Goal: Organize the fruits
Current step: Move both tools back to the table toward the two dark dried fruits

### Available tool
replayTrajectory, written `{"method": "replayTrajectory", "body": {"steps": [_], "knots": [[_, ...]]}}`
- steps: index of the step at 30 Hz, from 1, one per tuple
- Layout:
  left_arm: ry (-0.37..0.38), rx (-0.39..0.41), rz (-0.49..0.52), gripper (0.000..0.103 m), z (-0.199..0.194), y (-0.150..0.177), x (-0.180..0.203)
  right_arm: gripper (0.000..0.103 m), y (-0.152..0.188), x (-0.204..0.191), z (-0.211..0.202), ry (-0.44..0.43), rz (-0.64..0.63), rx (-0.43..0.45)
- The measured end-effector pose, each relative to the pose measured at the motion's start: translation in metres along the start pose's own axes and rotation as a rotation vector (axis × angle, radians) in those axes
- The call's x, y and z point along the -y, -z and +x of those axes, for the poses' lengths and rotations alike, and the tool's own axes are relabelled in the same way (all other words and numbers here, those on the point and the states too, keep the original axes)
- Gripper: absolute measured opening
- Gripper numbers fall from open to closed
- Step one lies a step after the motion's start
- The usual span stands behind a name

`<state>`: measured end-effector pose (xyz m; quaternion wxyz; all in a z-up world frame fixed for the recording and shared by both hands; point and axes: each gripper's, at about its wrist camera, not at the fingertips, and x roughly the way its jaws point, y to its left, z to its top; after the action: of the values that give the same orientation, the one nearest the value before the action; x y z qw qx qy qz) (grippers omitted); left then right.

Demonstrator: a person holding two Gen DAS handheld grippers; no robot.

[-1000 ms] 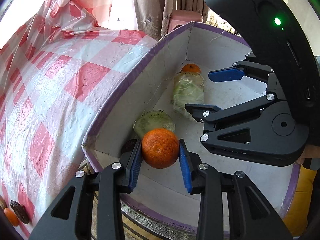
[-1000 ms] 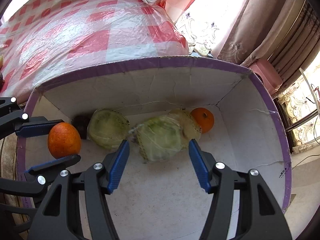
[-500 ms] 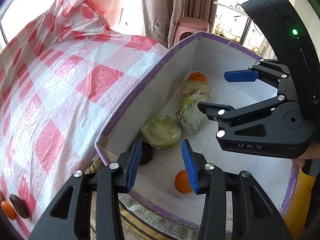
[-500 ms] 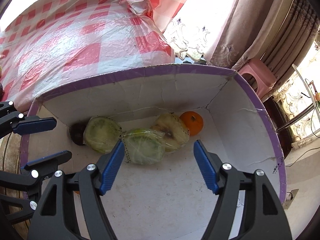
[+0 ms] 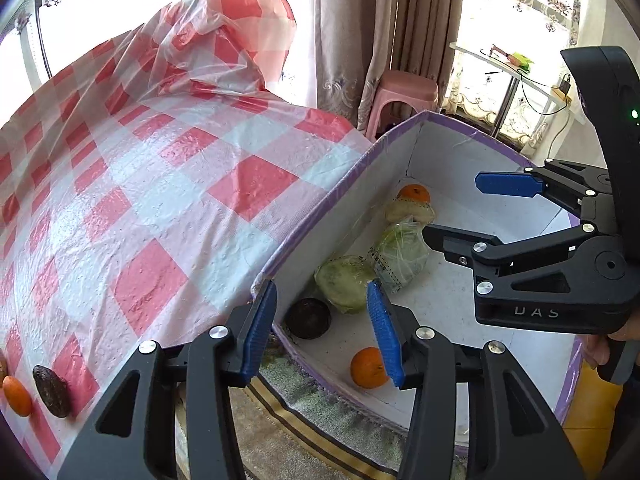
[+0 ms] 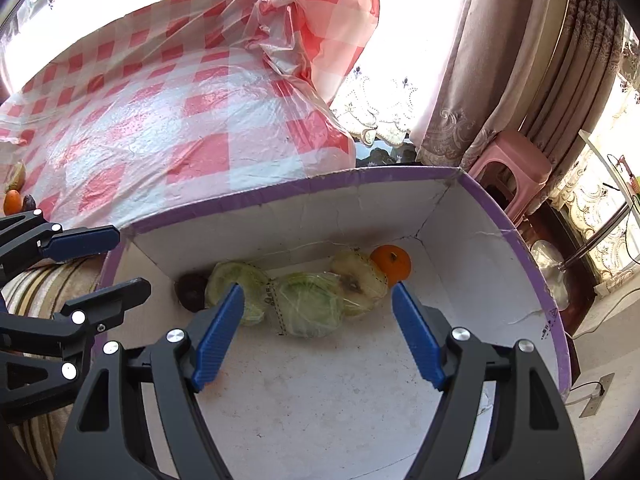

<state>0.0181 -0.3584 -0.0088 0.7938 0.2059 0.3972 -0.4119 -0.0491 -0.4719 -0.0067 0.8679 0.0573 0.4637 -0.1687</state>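
Observation:
A white box with a purple rim (image 5: 316,216) (image 6: 280,190) stands beside the checked table. Inside lie an orange (image 5: 367,367) near the front wall, a dark fruit (image 5: 307,318) (image 6: 191,291), two wrapped green cabbages (image 5: 345,288) (image 6: 310,304), a pale wrapped fruit (image 6: 358,276) and another orange (image 5: 414,193) (image 6: 391,264) in the far corner. My left gripper (image 5: 324,330) is open and empty above the box's near corner. My right gripper (image 6: 318,332) is open and empty above the box floor; it also shows in the left wrist view (image 5: 472,208).
The table has a red and white checked plastic cloth (image 5: 160,184) (image 6: 160,120). An orange (image 5: 16,396) and a dark fruit (image 5: 52,390) lie at its near left edge. A pink stool (image 5: 404,94) (image 6: 512,168) and curtains stand behind the box. A striped rug (image 5: 304,436) lies below.
My left gripper opened and let go of the orange, which now lies on the box floor. Both grippers have risen and drawn back from the box.

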Motion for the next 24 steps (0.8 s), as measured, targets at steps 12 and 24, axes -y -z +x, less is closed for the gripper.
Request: {"method": "replayTrajectory", "body": {"steps": [12,24], "knots": [[-0.028,0.090,-0.072,0.047,-0.050,0.024,-0.028,0.076,-0.006,-0.042,-0.032,-0.098,-0.038,0.102],[-0.055,0.116,-0.234,0.052,-0.098,0.072,-0.089,0.076,-0.007,-0.106,-0.046,-0.217,-0.065,0.139]]}}
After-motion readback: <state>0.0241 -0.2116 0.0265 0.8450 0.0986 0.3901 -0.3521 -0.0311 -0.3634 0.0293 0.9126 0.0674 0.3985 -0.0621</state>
